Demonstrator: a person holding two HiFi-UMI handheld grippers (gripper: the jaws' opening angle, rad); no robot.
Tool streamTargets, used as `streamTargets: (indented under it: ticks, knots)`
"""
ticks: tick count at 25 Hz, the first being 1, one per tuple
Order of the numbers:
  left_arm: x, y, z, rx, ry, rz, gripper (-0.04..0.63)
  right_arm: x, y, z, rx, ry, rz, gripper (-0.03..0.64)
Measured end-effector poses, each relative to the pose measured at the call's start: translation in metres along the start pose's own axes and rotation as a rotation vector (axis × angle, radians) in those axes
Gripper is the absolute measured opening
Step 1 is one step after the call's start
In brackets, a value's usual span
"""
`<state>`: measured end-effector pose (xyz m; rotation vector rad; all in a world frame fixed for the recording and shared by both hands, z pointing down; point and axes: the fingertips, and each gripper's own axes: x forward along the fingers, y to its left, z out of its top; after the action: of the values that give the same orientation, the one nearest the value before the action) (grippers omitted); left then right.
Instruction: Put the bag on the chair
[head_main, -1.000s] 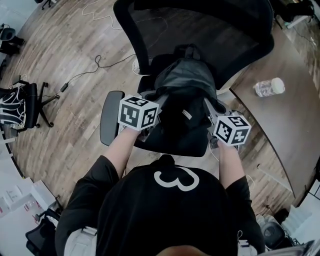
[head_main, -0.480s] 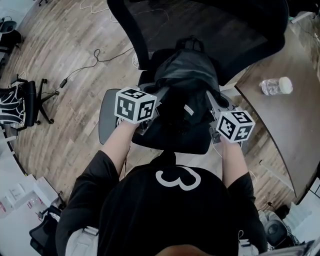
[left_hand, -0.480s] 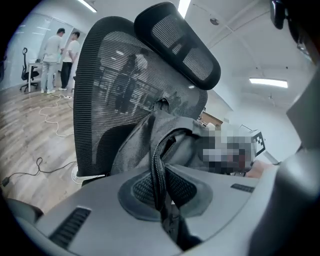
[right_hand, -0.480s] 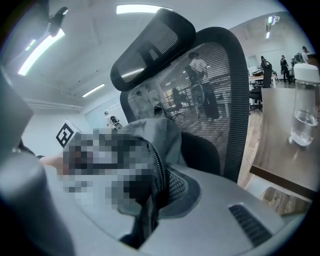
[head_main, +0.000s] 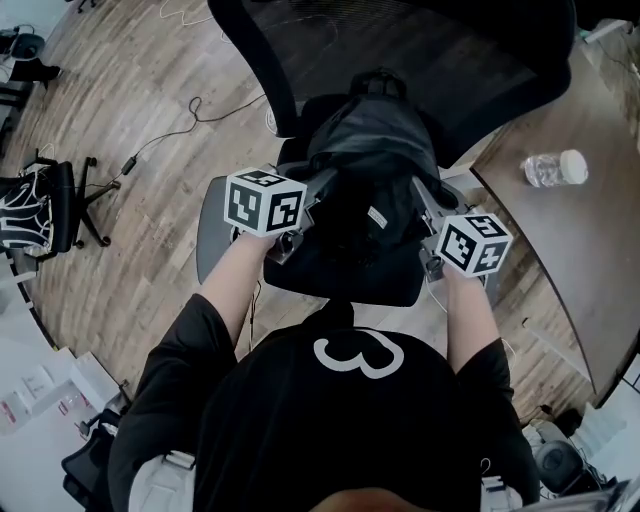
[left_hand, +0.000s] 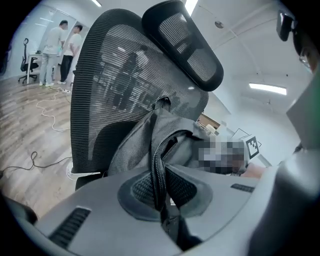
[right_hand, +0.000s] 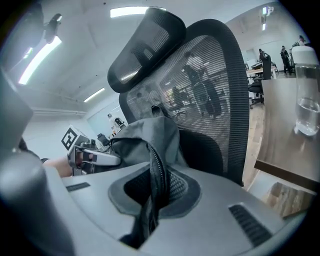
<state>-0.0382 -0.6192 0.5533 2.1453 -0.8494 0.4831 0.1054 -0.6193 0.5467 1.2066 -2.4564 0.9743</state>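
Observation:
A dark grey backpack (head_main: 368, 170) hangs over the seat (head_main: 345, 280) of a black mesh office chair (head_main: 400, 50). Whether it rests on the seat I cannot tell. My left gripper (head_main: 310, 205) is shut on the bag's left zippered edge (left_hand: 159, 175). My right gripper (head_main: 425, 215) is shut on its right zippered edge (right_hand: 157, 182). The bag (left_hand: 165, 135) bulges between the two, in front of the mesh backrest (right_hand: 210, 85). The headrest (left_hand: 182, 42) stands above it.
A wooden table (head_main: 560, 230) with a water bottle (head_main: 547, 170) stands close at the right of the chair. The left armrest (head_main: 210, 235) juts out. A cable (head_main: 150, 150) trails on the wood floor. Another chair (head_main: 45, 210) stands at far left. People stand far back (left_hand: 62, 47).
The bag and both grippers have shifted slightly forward toward the chair back. Both grips have stayed closed.

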Motion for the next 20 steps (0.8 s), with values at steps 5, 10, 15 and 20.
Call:
streamTargets:
  ticks: [5, 10, 15, 20]
  knots:
    - [0.001, 0.000, 0.000, -0.019, 0.001, -0.015, 0.023, -0.001, 0.001, -0.001, 0.009, 0.001, 0.007, 0.031]
    - [0.000, 0.000, -0.003, -0.013, 0.001, -0.001, 0.026, -0.006, 0.006, -0.005, -0.029, 0.023, 0.010, 0.031]
    - [-0.005, 0.000, -0.005, -0.012, -0.007, 0.020, 0.094, -0.012, 0.009, -0.009, -0.079, 0.058, -0.010, 0.034]
    - [-0.021, 0.003, -0.012, 0.019, -0.027, 0.094, 0.179, -0.025, 0.010, -0.018, -0.100, 0.062, -0.032, 0.158]
